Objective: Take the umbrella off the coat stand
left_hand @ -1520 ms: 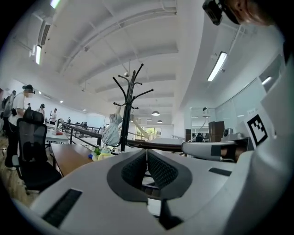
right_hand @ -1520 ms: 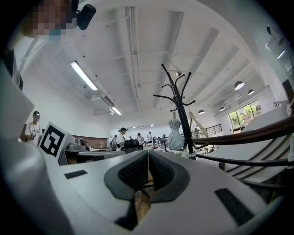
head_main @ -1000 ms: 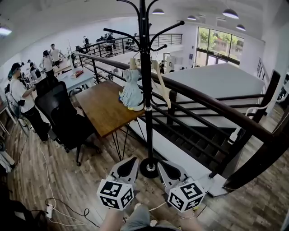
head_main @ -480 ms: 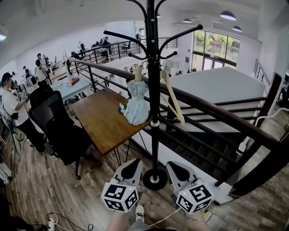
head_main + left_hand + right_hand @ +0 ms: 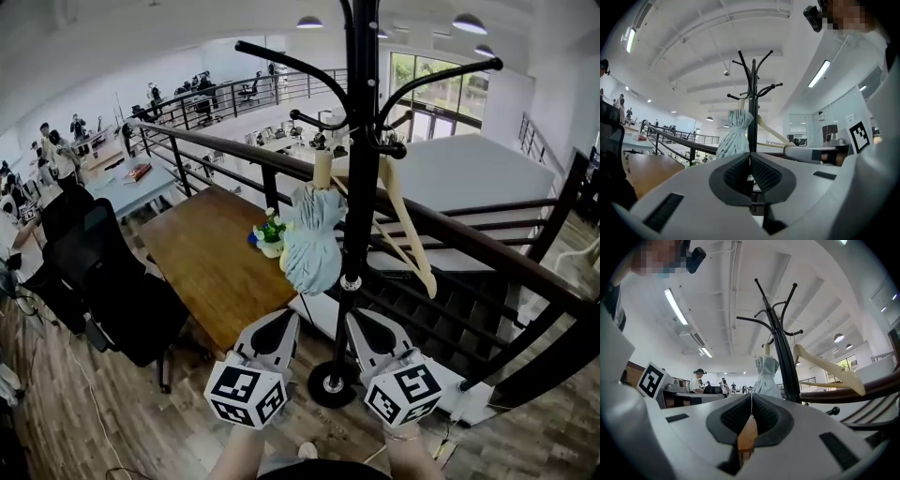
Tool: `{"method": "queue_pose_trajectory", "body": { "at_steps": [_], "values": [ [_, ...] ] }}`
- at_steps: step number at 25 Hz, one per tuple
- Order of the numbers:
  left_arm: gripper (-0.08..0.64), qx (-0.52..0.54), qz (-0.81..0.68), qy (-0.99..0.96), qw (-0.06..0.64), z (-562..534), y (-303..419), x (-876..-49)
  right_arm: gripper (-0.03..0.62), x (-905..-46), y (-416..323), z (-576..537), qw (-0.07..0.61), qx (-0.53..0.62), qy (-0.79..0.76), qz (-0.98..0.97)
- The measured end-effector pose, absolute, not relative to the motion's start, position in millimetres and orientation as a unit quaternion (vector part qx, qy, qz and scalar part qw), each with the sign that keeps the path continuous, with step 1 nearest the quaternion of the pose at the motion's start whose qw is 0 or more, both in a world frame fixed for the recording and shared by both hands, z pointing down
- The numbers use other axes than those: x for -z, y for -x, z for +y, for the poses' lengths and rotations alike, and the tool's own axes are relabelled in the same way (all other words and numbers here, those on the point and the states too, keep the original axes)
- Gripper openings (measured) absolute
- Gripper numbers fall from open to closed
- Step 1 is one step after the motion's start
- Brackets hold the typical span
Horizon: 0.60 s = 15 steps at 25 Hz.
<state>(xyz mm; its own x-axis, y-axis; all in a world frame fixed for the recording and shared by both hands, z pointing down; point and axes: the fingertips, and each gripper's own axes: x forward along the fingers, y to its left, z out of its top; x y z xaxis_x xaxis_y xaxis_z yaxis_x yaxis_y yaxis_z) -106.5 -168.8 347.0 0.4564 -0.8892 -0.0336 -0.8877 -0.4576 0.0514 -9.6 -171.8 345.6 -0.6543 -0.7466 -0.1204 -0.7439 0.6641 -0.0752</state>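
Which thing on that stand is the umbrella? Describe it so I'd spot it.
Find the tall black coat stand by the railing. The umbrella hangs left of its pole in the head view: a folded pale blue bundle, unlike the bare wooden hanger on the right.

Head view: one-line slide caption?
Left gripper and right gripper, both shut, face a pale blue folded umbrella hanging on a black metal coat stand.

Bright, even light (edges fisheye-bent, corners dark).
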Motion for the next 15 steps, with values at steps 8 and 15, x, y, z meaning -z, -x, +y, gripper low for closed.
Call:
{"method": "queue_pose_trajectory", "body": {
  "at_steps": [8, 15],
  "values": [
    [0.017, 0.044, -0.495, -0.868, -0.002, -213.0, 123.1, -330.9, 0.029, -341.2, 31.7, -209.0, 0.065, -0.003, 0.433, 0.899],
    [0.017, 0.053, -0.492, -0.869, -0.001, -224.9, 125.0, -327.2, 0.029, -341.8, 30.0, -220.0, 0.051, -0.001, 0.438, 0.897]
  ]
}}
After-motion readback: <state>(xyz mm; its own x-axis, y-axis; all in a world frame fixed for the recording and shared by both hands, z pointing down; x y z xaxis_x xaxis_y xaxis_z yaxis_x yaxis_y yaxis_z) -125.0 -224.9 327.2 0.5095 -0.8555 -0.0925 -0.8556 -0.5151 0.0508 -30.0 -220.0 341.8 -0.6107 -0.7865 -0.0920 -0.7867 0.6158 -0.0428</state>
